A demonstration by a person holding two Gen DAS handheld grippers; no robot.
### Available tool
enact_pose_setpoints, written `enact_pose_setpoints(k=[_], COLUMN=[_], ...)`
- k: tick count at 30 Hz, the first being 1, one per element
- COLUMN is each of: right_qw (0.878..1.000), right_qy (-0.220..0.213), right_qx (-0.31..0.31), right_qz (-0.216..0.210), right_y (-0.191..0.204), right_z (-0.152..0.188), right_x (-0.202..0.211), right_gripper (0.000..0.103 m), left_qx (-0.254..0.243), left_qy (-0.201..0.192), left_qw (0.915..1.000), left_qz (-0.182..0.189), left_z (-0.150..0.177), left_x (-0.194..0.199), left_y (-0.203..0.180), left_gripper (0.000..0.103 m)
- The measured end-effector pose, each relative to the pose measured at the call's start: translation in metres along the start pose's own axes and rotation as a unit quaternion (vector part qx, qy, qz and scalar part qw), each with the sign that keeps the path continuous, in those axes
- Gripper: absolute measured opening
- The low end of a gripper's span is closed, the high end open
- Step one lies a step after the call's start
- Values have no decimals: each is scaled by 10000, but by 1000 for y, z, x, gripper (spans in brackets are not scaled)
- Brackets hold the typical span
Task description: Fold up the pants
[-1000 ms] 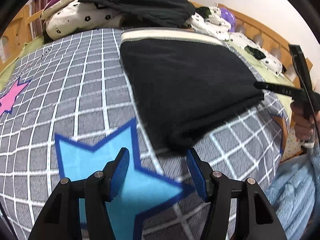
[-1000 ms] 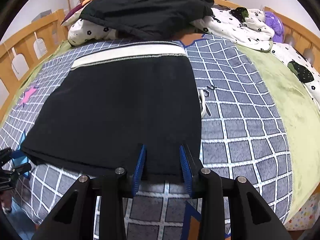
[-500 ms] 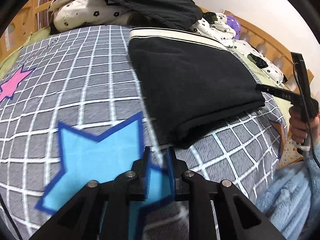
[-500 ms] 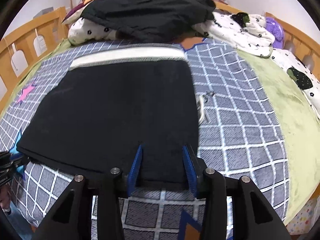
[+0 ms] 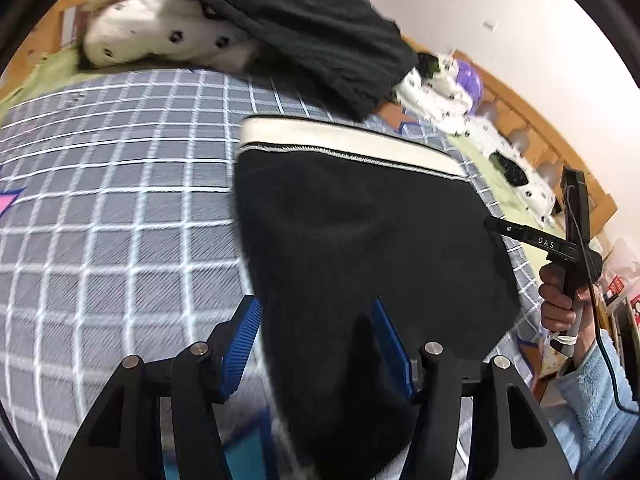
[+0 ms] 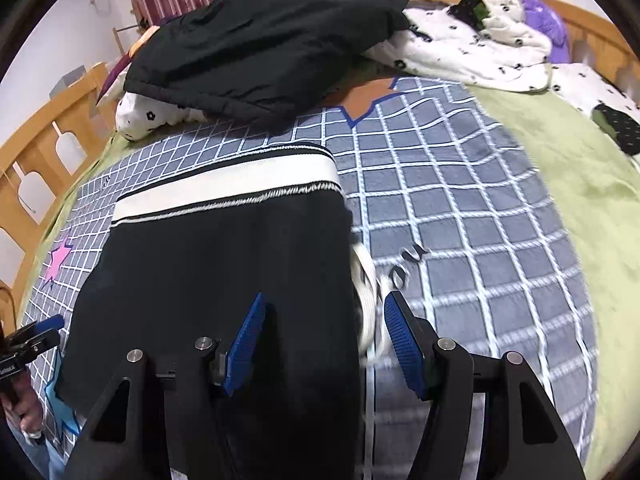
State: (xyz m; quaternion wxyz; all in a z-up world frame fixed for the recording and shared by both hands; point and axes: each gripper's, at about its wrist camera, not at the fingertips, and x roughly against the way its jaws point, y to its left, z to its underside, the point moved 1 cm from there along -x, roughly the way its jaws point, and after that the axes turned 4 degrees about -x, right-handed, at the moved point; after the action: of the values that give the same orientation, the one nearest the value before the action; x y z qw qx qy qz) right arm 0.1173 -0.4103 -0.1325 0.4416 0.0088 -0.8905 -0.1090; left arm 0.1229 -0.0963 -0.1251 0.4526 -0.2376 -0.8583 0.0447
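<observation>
— both claws sit over the pants (image 5: 360, 240) now. a second ago my left claw (image 5: 320, 344) hung over the blue star on the blanket, short of the cloth; now the pants' near left edge lies between its blue pads (image 5: 244, 344).

— is it gripping?

— no. its jaws pinched almost shut half a second ago and have just been opening again. they stand apart, the cloth is in the gap, and i see no pad pressing on it.

— and the right?

— my right claw (image 6: 324, 340) has just been opening too. it was over the near hem a second ago; now it is further up, with the pants' right edge between its jaws. a white drawstring (image 6: 366, 304) lies just beside that edge, inside the gap. the pads look clear of the cloth, though the view is blurred.

— where are the pants?

— flat on the checked blanket (image 5: 120, 200), on the bed, folded into a black block with the white waistband (image 6: 224, 192) at the far end. they look to lie as they did a second ago. both views have closed in on them.

— anything else?

— in the left view my right hand (image 5: 560, 300) grips the other handle past the pants' right side. beyond the waistband a black garment (image 6: 260, 48) lies heaped on a spotted pillow (image 5: 152, 36), as before.
</observation>
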Motion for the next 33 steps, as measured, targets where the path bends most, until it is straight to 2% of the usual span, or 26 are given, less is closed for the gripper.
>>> enact_pose_setpoints(k=[2, 3, 5, 8, 13, 16, 18, 19, 20, 23, 24, 25, 29, 33], right_qw=[9999, 9994, 9993, 9989, 9950, 9919, 9898, 9899, 9896, 9873, 9862, 9849, 9876, 9825], right_qy=[64, 32, 45, -40, 333, 584, 743, 760, 797, 646, 545, 458, 127, 29], right_qx=[-37, -159, -99, 195, -73, -170, -236, -244, -320, -654, -711, -766, -862, -920], right_qz=[-106, -302, -366, -433, -943, -1112, -1191, -1172, -1154, -1292, -1390, -1485, -1305, -1617], right_y=[-4, -10, -13, -9, -9, -4, -1, 0, 0, -6, -6, -6, 19, 57], right_z=[-3, -5, -7, -9, -19, -20, -18, -18, -20, -22, -23, -23, -22, -27], right_x=[-14, -19, -25, -32, -55, -64, -68, -68, -66, -47, -37, -28, -2, 13], right_gripper=[62, 65, 65, 65, 65, 65, 66, 63, 62, 41, 27, 23, 21, 20], left_qx=[-31, 14, 158, 303, 268, 322, 415, 407, 388, 416, 398, 397, 551, 477], left_qy=[160, 210, 254, 266, 198, 196, 145, 63, 0, -103, -192, -247, -460, -666], left_qw=[9996, 9995, 9995, 9983, 9987, 9990, 9988, 9990, 9991, 9990, 9989, 9987, 9960, 9964], left_qz=[-241, -217, 72, 412, 373, 257, 209, 144, 147, 159, 176, 209, 540, 196], left_z=[-10, -13, -15, -18, -24, -29, -31, -33, -35, -41, -44, -47, -56, -60], left_x=[-23, -33, -45, -57, -68, -70, -67, -63, -57, -44, -38, -33, -5, 35], left_y=[2, 7, 18, 28, 18, 13, 14, 13, 12, 10, 7, 6, 14, 41], left_gripper=[59, 59, 64, 65, 63, 55, 35, 30, 20, 16, 15, 15, 13, 13])
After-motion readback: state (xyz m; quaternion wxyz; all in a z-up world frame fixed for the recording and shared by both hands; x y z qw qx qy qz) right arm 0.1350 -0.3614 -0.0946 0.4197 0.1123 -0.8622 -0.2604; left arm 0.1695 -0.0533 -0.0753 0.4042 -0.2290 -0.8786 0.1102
